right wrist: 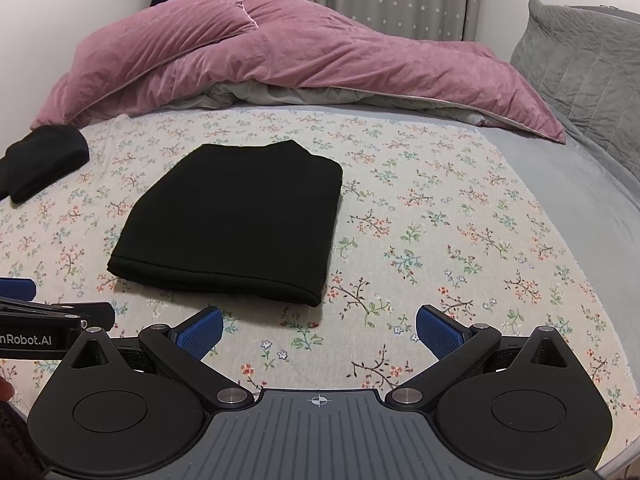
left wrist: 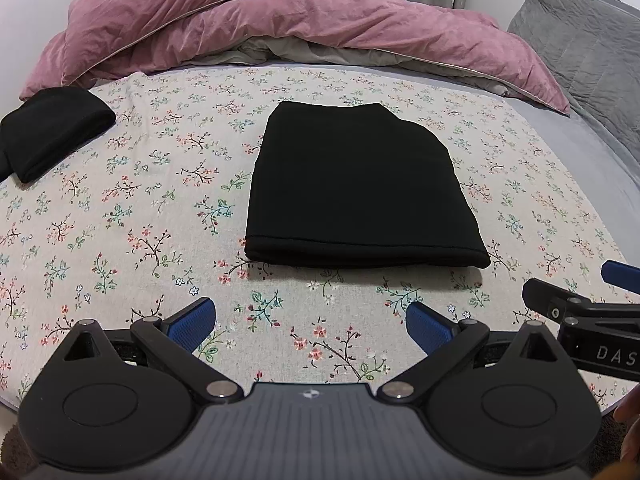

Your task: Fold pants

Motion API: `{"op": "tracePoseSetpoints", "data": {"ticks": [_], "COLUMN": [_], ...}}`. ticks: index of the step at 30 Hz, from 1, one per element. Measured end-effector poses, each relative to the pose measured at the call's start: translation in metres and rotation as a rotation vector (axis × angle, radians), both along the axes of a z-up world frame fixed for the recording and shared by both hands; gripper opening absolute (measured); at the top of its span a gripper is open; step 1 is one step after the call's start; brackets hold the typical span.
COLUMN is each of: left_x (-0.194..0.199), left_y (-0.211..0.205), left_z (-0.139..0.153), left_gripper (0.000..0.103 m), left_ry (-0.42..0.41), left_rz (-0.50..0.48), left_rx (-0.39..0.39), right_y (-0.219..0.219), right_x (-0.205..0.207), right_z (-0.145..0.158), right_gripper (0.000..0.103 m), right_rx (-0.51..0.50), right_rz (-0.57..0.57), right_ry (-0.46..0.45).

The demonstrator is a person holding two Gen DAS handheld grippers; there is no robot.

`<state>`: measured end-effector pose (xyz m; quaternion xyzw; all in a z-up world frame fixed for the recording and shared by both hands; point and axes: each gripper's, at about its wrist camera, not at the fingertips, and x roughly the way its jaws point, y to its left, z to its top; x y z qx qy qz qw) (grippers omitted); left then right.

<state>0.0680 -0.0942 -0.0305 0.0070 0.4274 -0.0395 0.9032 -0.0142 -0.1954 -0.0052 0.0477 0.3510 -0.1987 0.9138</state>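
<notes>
Black pants lie folded into a flat rectangle on the floral sheet, folded edge toward me. My left gripper is open just short of that near edge, blue pads spread wide with nothing between them. My right gripper is open too, hovering near the pants' front right corner, nothing in it. Each gripper shows at the side edge of the other's view: the right one and the left one.
A second folded black garment lies at the far left. A pink duvet and pillow are piled along the back. A grey quilt lies at the right. Bare floral sheet lies to the right of the pants.
</notes>
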Motion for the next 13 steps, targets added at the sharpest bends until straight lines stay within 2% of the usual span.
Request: {"op": "tracePoseSetpoints", "data": {"ticks": [13], "left_x": [0.0024], "left_y": [-0.0004], "left_z": [-0.0040], "left_gripper": [0.103], "left_ry": [0.023], "left_rz": [0.005], "left_rx": [-0.005], "right_y": [0.0006], "right_x": [0.0017], "right_z": [-0.0042], "right_gripper": [0.103], "right_rx": [0.004], "right_rz": [0.003], "right_ry": [0.013]}}
